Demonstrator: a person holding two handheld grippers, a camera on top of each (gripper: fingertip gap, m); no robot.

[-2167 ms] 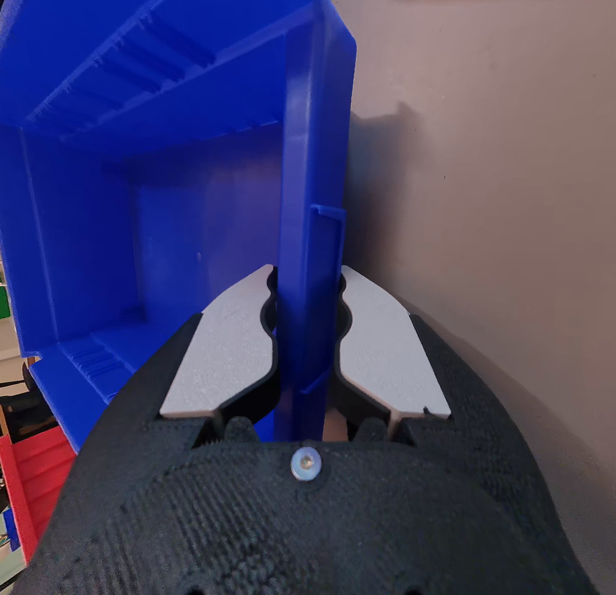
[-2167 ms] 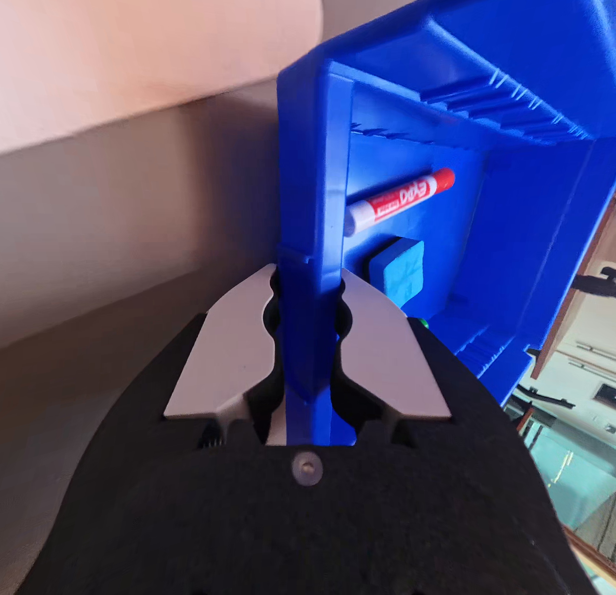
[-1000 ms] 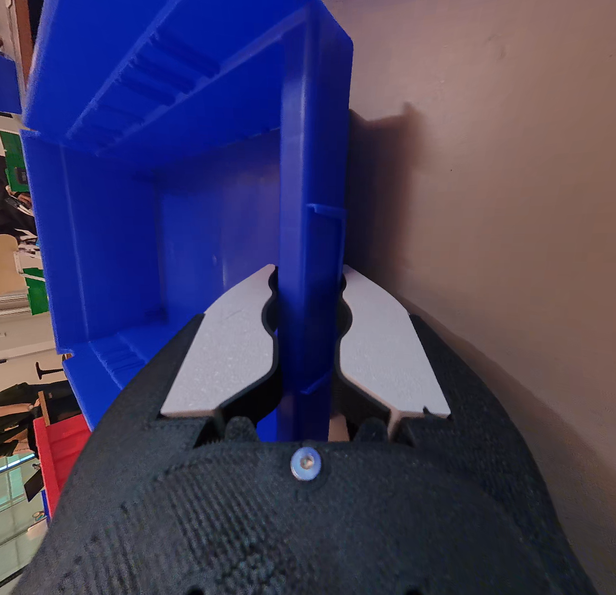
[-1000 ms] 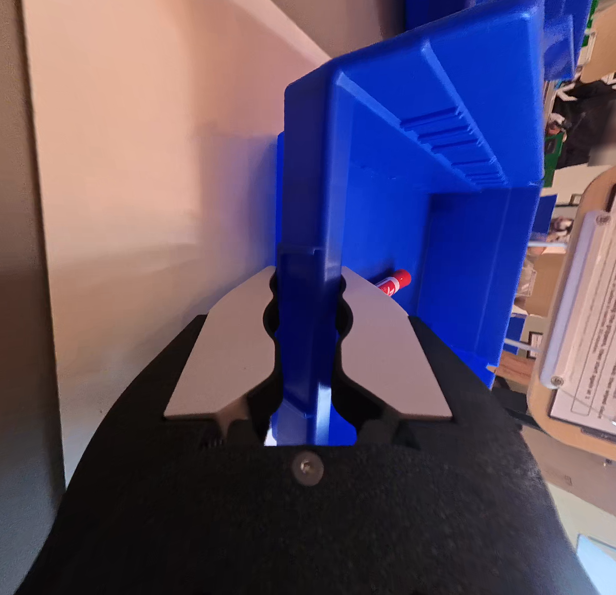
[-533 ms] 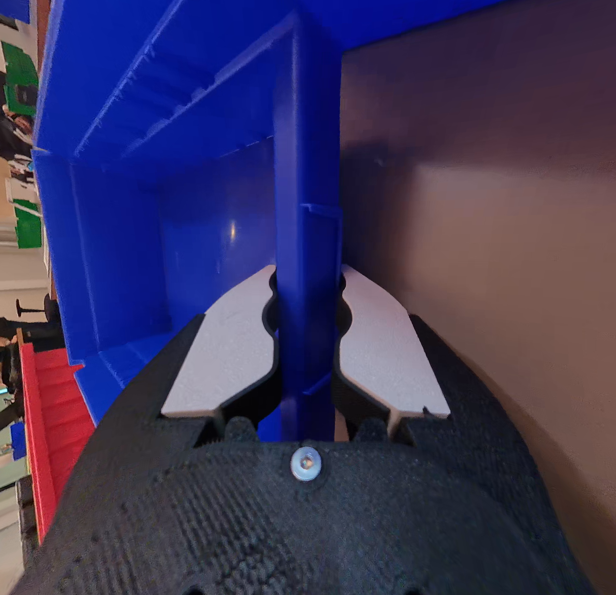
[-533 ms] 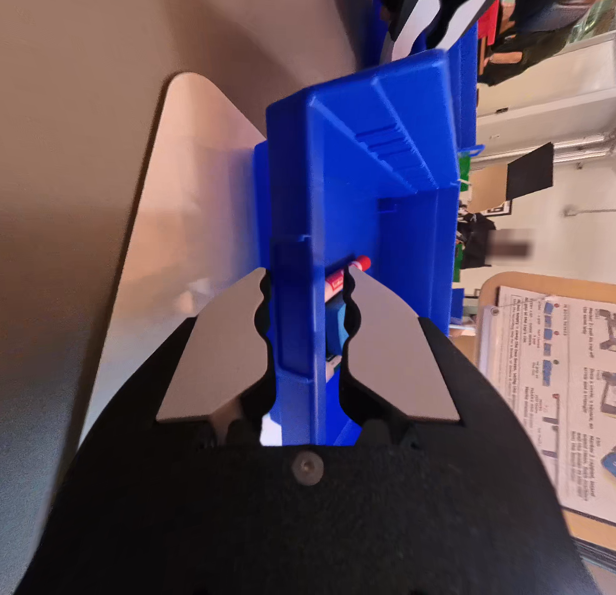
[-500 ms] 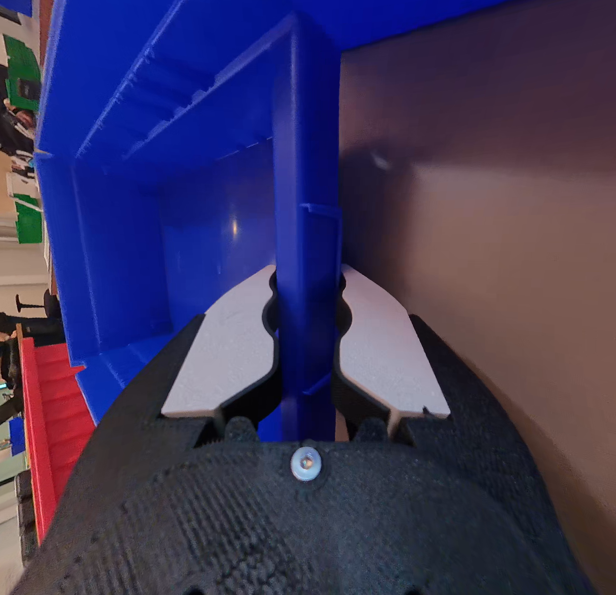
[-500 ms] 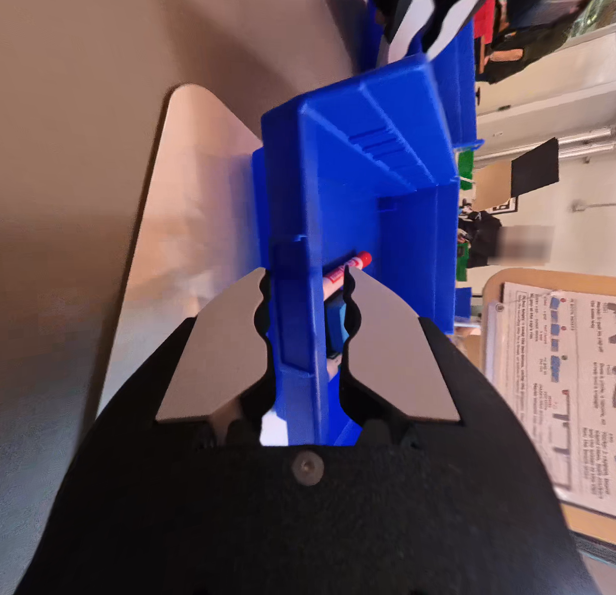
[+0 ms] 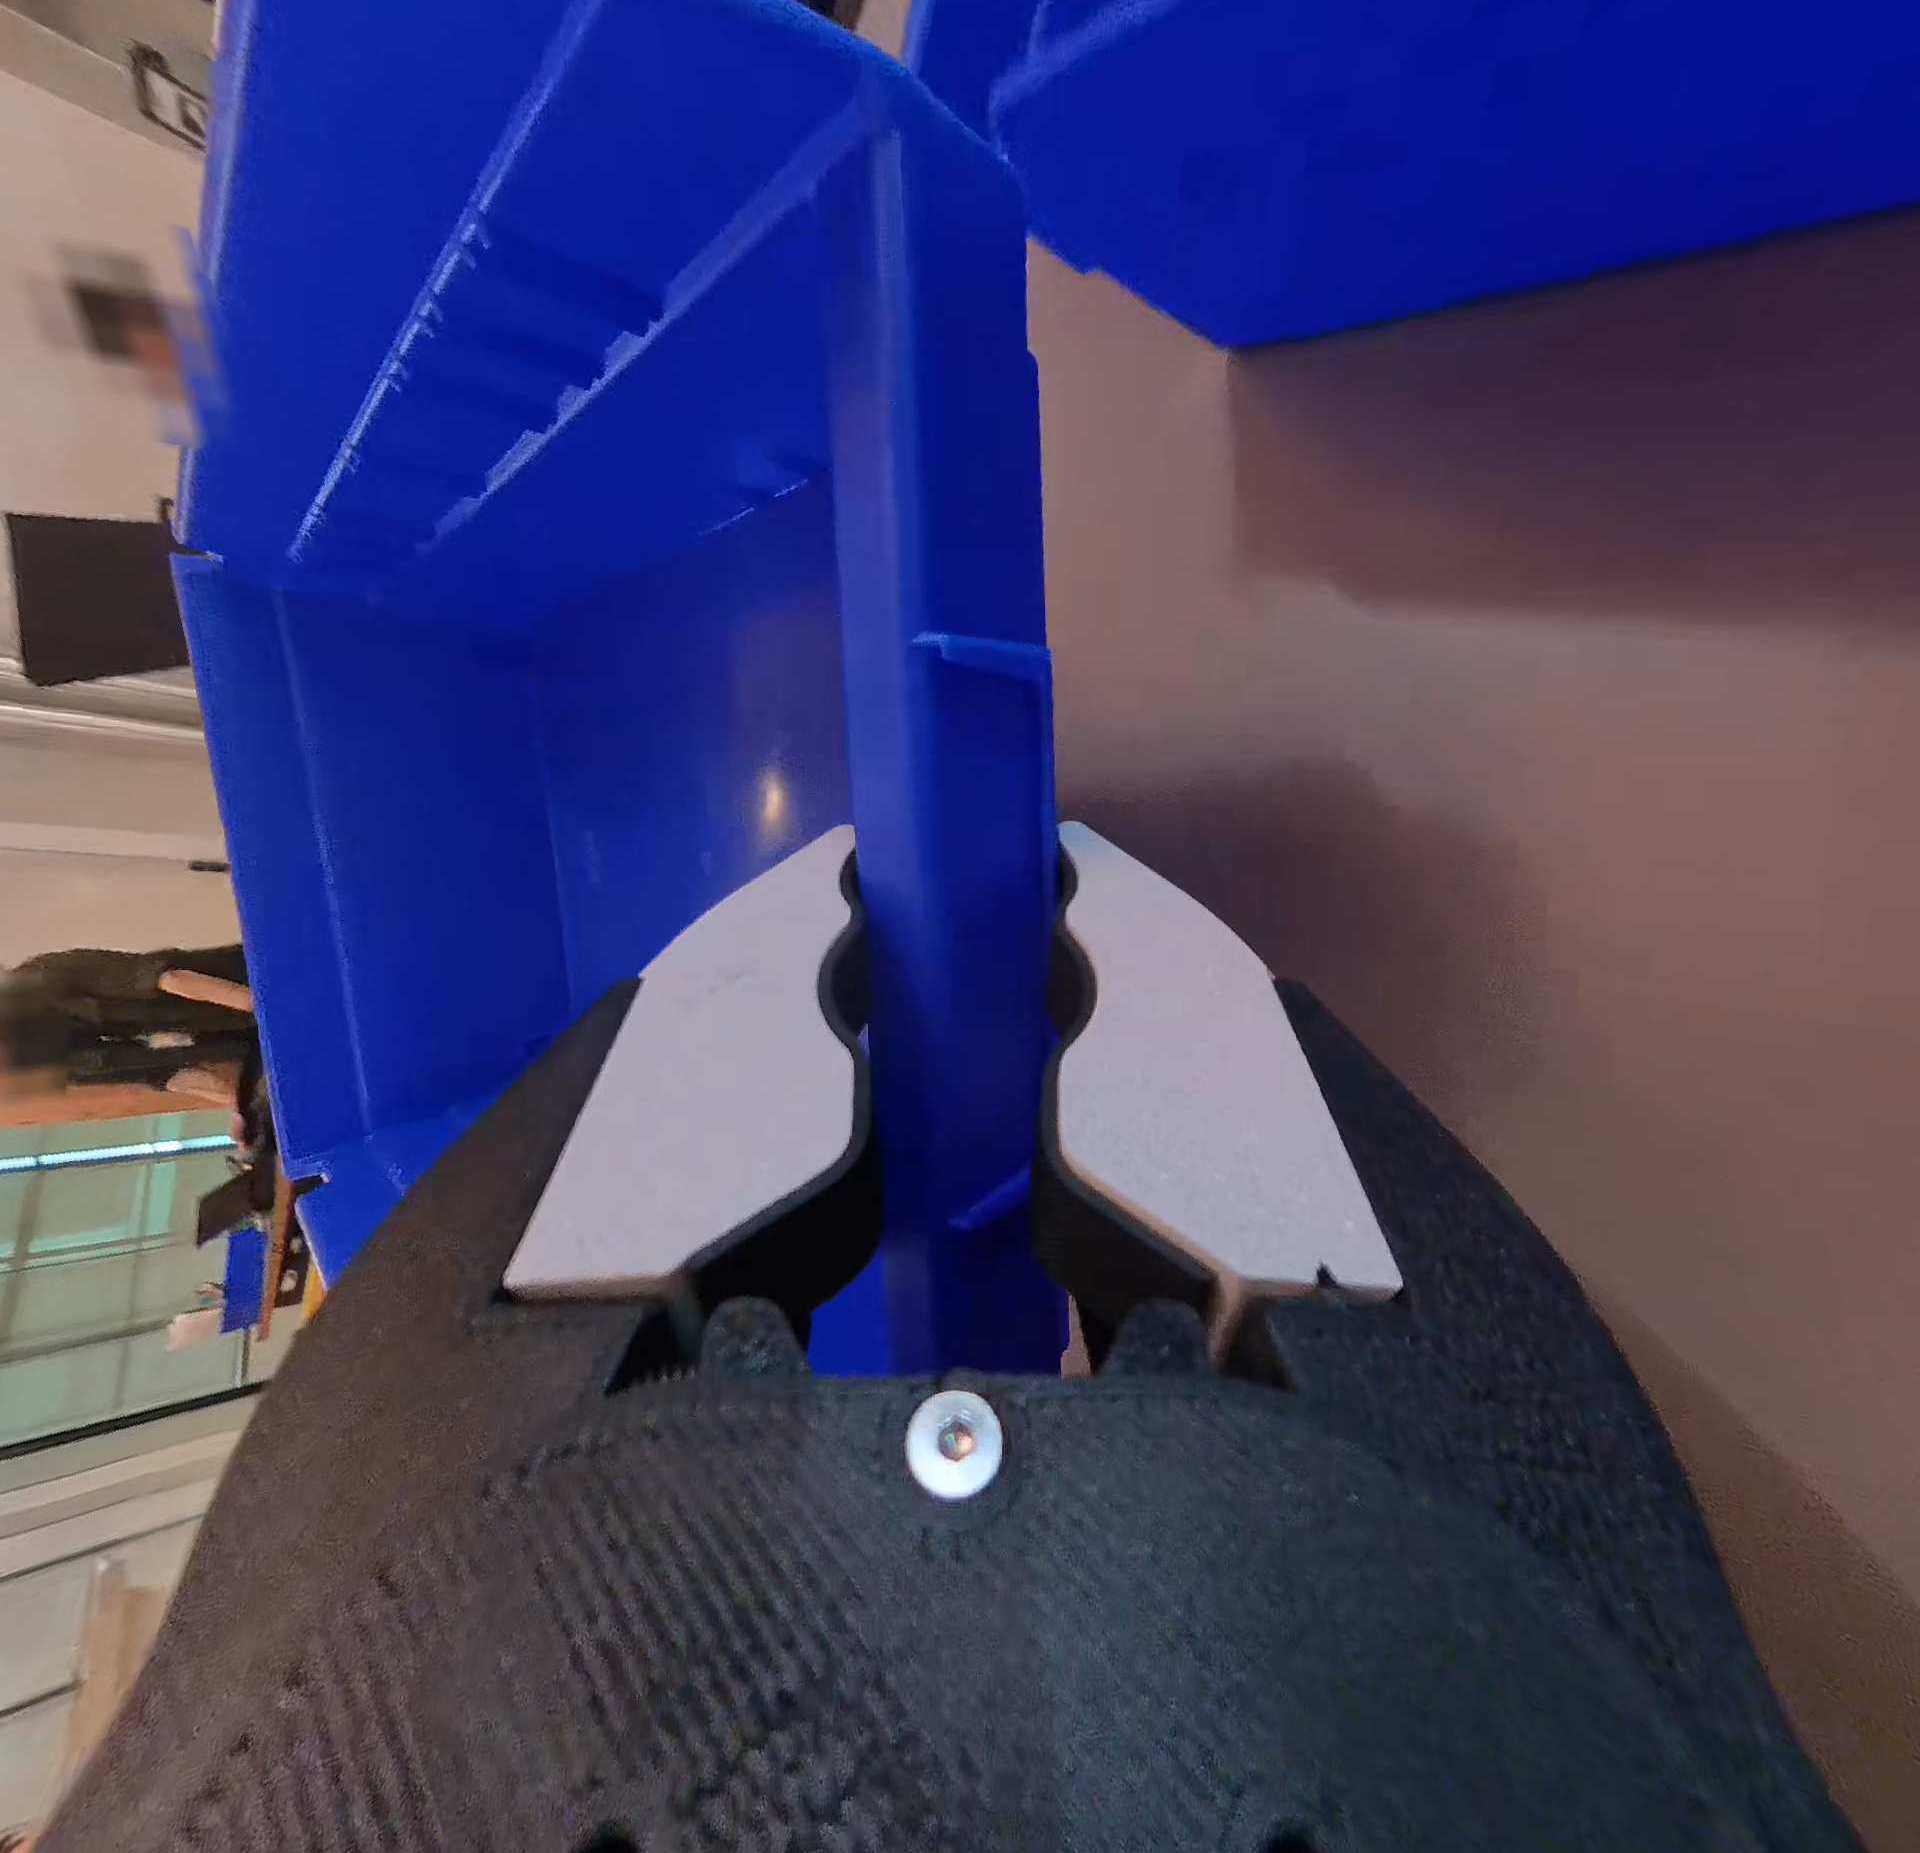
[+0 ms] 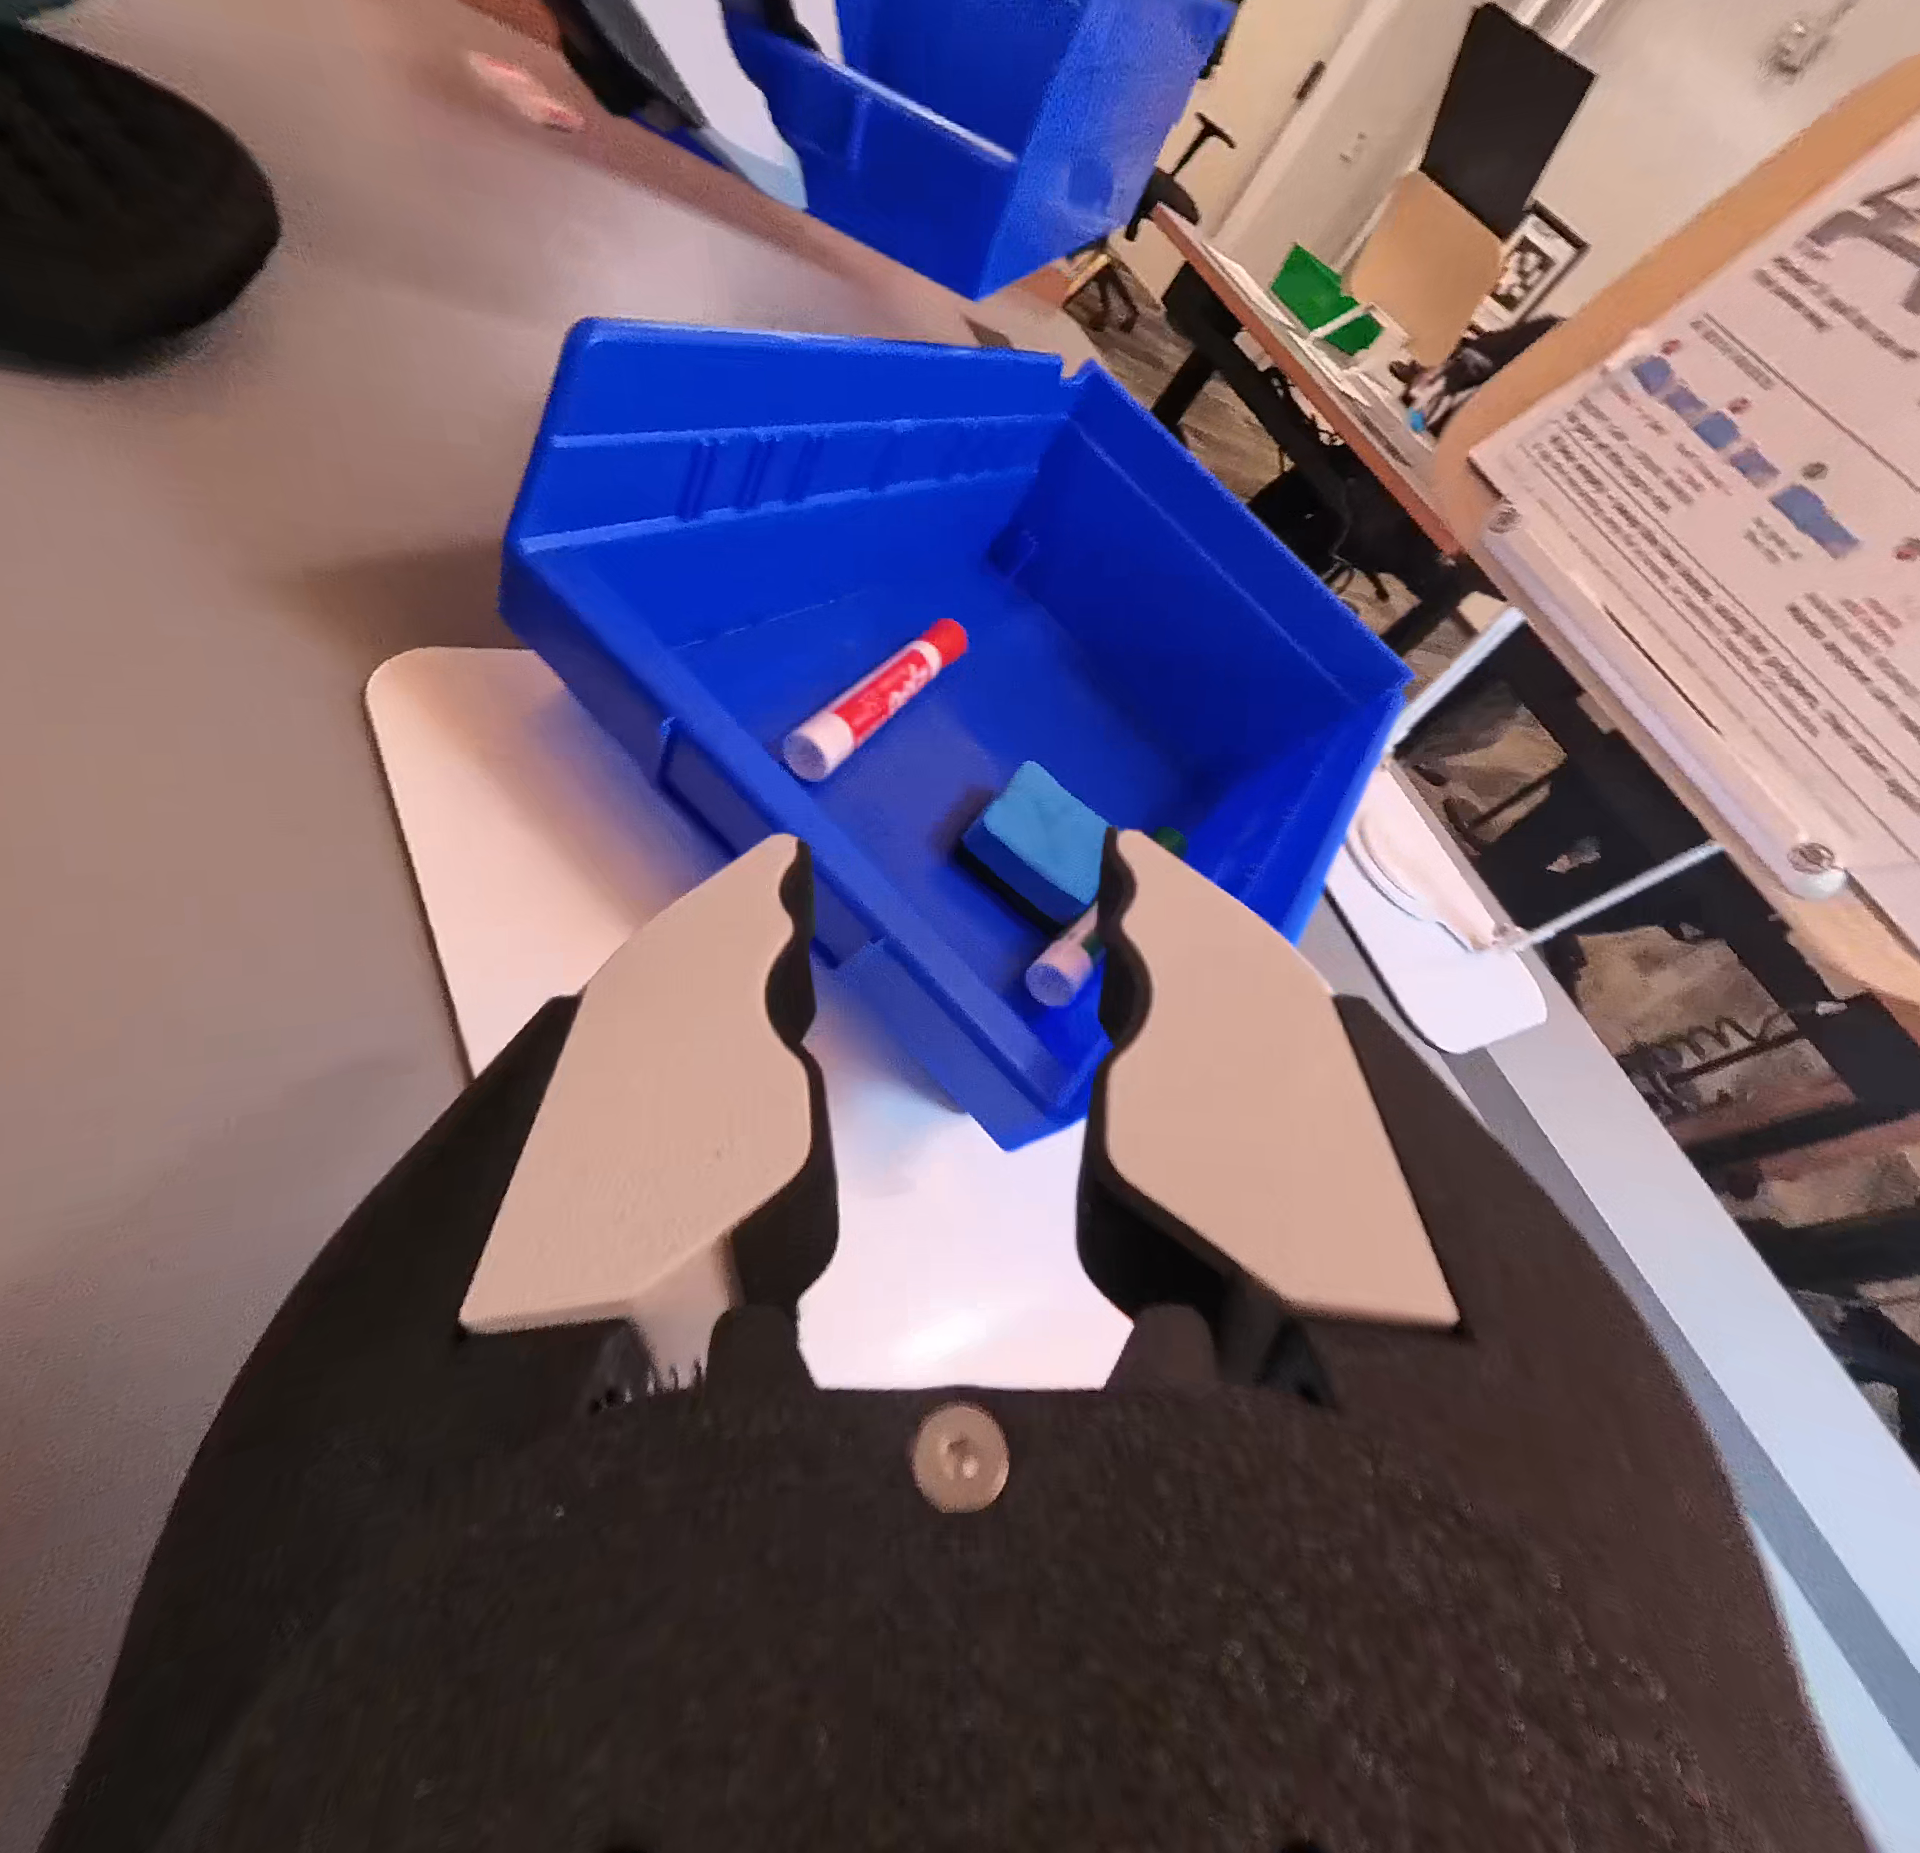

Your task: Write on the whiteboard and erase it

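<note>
1. Two grippers: the left gripper (image 9: 954, 873) clamps the side wall of a blue bin (image 9: 935, 515), its fingers pressed on either side of the wall.
2. The right gripper (image 10: 951, 858) holds nothing; its jaws stand apart with bare white surface showing between them.
3. Two blue bins show in the right wrist view: the near bin (image 10: 790, 421) straight ahead of the fingertips, and a second bin (image 10: 1091, 120) farther off.
4. The near bin rests partly on one white whiteboard (image 10: 499, 795), which reaches back under the right gripper.
5. Inside the near bin lie one red marker (image 10: 878, 700), one blue eraser (image 10: 1034, 839) and one green marker (image 10: 1070, 956), the last just beside the right finger.
6. One grey table (image 10: 208, 515) carries everything.
</note>
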